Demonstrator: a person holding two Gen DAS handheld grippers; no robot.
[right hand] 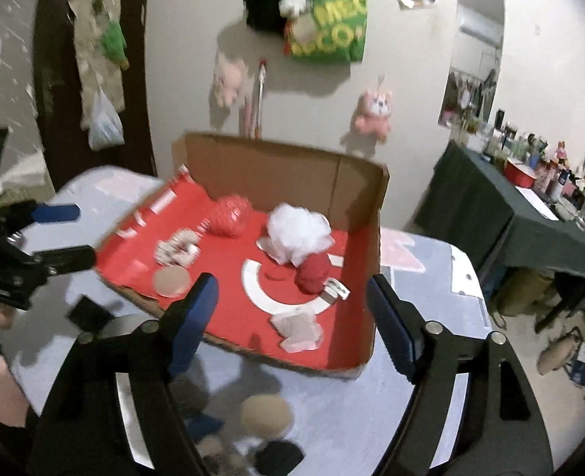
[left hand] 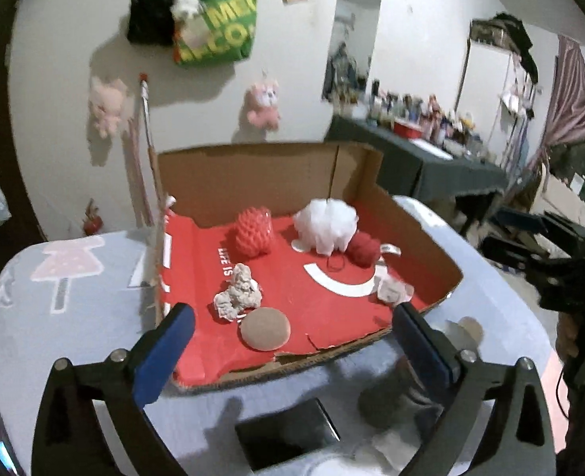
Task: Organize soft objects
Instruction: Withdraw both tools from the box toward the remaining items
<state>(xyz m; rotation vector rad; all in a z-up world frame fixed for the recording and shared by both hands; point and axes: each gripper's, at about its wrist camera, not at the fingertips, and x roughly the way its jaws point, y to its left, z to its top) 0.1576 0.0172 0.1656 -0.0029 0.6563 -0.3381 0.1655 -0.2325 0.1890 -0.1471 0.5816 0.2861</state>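
The box (left hand: 260,182) sits on the table (left hand: 26,317), with bare cloth all round it; its front edge is torn and low, and its back wall stands tall. The left gripper (left hand: 292,341) hangs in front of that torn edge with its blue fingers (left hand: 161,357) spread wide and nothing between them. The right gripper (right hand: 292,317) hangs by the box's front right part, fingers apart too, holding nothing. Inside the box, on the red floor, a white puff (left hand: 326,220) sits near the back wall, a red knit ball (left hand: 252,236) beside it, and a red yarn ball (left hand: 363,250) touches the puff. A grey scrunchie (left hand: 238,291) and a tan round pad (left hand: 264,327) lie near the front edge. A crumpled white wad (left hand: 393,289) lies by the right wall. Only the right view shows another tan pad (right hand: 266,414) and a dark pad (right hand: 278,456) on the table in front of the box. Only the left view shows a dark flat thing (left hand: 288,432) there.
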